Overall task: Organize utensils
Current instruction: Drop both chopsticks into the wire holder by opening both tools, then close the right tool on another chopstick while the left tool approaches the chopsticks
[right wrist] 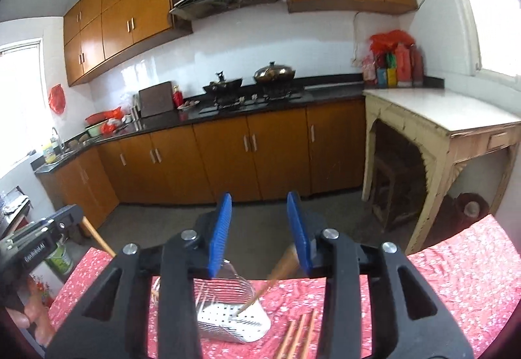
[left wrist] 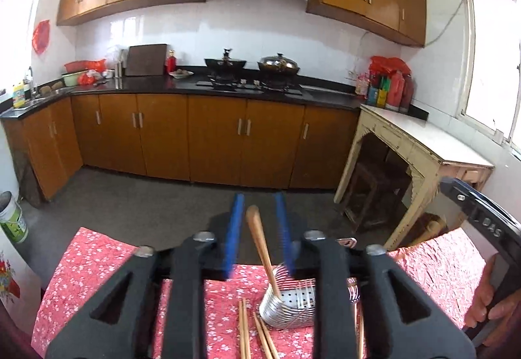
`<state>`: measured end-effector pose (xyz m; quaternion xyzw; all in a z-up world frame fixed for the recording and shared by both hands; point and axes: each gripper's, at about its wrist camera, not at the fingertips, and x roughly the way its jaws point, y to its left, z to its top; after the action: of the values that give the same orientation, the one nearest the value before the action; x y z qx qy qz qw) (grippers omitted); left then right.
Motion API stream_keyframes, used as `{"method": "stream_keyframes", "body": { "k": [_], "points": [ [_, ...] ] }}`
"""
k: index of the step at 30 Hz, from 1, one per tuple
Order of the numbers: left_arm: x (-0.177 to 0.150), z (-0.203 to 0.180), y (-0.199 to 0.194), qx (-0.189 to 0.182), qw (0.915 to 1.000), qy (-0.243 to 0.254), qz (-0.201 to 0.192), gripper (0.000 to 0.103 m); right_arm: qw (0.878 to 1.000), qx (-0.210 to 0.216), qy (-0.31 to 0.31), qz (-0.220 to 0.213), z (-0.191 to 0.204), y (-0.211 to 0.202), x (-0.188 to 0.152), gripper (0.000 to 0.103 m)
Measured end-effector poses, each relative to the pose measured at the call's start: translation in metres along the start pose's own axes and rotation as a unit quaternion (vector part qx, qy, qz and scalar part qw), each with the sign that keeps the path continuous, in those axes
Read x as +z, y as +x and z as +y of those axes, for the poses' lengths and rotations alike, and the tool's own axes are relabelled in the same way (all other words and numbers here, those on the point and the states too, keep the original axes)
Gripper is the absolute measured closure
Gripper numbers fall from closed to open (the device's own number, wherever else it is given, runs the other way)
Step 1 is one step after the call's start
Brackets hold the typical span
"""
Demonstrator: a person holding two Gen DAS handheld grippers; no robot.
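Both claws just let go: the left claw (left wrist: 259, 228) and right claw (right wrist: 260, 232) stand part open, each with a chopstick (left wrist: 260, 248) loose between its pads, tip already in the metal holder (left wrist: 286, 303) (others lie just beside it). Next: grab those.

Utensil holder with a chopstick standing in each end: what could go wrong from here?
1. The metal utensil holder is light, and the leaning chopstick between the left hand-held gripper pads could lever it over.
2. The right hand-held gripper pads sit close to the other chopstick; withdrawing might snag it.
3. Loose chopsticks could roll.
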<state>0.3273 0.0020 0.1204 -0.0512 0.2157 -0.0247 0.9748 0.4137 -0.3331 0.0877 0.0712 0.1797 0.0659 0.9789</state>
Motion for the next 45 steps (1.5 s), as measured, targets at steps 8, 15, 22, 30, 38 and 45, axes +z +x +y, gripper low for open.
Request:
{"method": "stream_keyframes", "body": {
  "k": [8,15,22,30,38,45],
  "points": [
    [-0.011,0.025,-0.046,0.020,0.9996,-0.003,-0.020,0.072,0.999,-0.034,0.012,-0.008,-0.032,-0.051,-0.023,0.062],
    [-0.062,0.043,-0.084,0.046,0.9988,-0.001,-0.019,0.064,0.998,-0.057,0.026,0.028,-0.057,-0.083,-0.086,0.062],
    [-0.134,0.043,-0.096,0.073,0.9972,0.012,-0.010,0.059,0.993,-0.065,0.033,0.091,-0.064,-0.093,-0.170,0.062],
    [-0.202,0.030,-0.093,0.074,0.9961,0.040,0.026,0.049,0.980,-0.046,0.041,0.188,-0.055,-0.079,-0.261,0.070],
    [-0.237,0.032,-0.091,0.049,0.9960,0.034,0.067,0.048,0.971,-0.068,0.021,0.229,-0.045,-0.062,-0.293,0.081],
    [-0.253,0.030,-0.080,0.028,0.9938,0.032,0.103,0.048,0.966,-0.091,0.055,0.234,-0.067,-0.046,-0.279,0.095]
  ]
}}
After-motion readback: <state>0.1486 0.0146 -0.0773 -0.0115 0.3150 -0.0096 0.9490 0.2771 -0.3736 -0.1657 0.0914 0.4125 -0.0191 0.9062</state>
